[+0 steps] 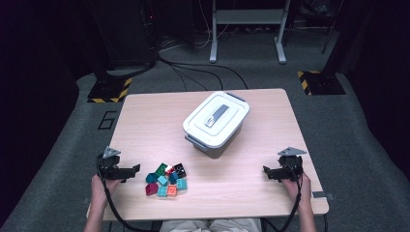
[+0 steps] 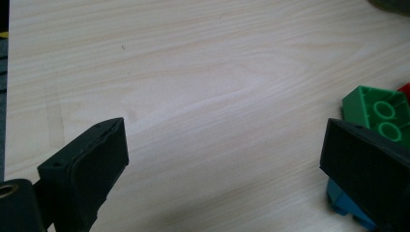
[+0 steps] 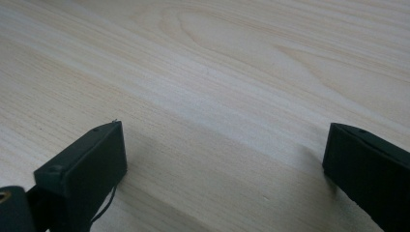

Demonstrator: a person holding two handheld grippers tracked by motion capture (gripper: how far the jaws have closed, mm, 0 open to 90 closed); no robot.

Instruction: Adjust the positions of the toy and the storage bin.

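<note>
A cluster of several toy bricks in teal, green, red, black and orange lies near the table's front edge, left of centre. A white lidded plastic box with a grey handle stands mid-table. My left gripper rests on the table just left of the bricks, open, with bare wood between its jaws. In the left gripper view a green brick and a blue brick show beside the right jaw. My right gripper sits near the front right, open over bare wood.
The wooden table has bare room left of the box and between the bricks and my right gripper. Grey carpet, black stand bases with yellow-black tape and cables lie beyond the table's far edge.
</note>
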